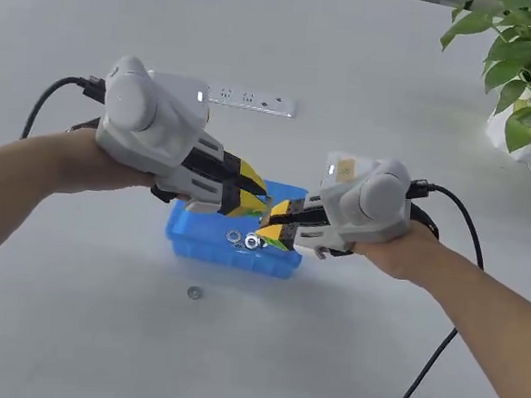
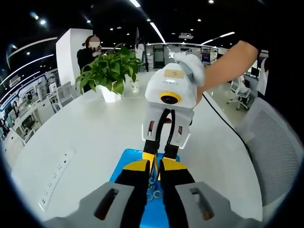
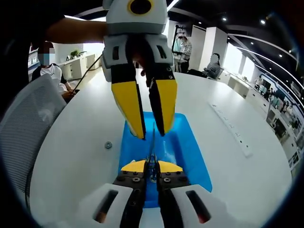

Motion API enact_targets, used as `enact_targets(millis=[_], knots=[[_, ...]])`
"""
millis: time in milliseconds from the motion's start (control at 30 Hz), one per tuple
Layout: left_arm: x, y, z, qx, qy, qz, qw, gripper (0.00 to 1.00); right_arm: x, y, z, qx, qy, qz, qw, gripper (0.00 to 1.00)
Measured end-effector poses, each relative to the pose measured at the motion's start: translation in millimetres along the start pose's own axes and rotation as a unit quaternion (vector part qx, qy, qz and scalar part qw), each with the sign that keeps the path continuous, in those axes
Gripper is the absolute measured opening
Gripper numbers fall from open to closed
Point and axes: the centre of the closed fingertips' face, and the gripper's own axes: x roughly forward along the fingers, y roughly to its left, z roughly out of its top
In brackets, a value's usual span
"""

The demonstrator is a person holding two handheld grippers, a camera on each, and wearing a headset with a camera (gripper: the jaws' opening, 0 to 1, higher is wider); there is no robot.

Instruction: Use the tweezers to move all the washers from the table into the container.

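As the head view shows, one washer (image 1: 193, 292) lies loose — outside the container (image 1: 216, 253).

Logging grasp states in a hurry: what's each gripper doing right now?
Left gripper: jaws slightly apart; whether they grip anything cannot be told.
Right gripper: jaws closed on the tweezers.

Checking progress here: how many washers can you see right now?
3. One small round metal washer lies on the white table before the blue plastic container; two lie inside it. Others may be hidden.
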Motion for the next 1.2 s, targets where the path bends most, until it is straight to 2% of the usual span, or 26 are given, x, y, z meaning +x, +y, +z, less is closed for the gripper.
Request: enact_targets(millis=[100,600,1200], knots=[[2.0,-1.0,-2.0,0.005,0.004,-0.007,1.0000,0.08,0.1,0.1,0.0,-0.001,0.000,0.002,1.0000,0.08],[6.2,-2.6,-2.5,0.010,-0.002,-0.021,0.9997,0.06,-0.4,0.7,-1.1,-0.006,0.002,0.007,1.0000,0.10],[9.3,-1.4,-1.8,0.021,0.002,-0.018,0.9996,0.05,-11.2,-2.4,0.0,-0.006,0.005,-0.006,1.0000,0.20]])
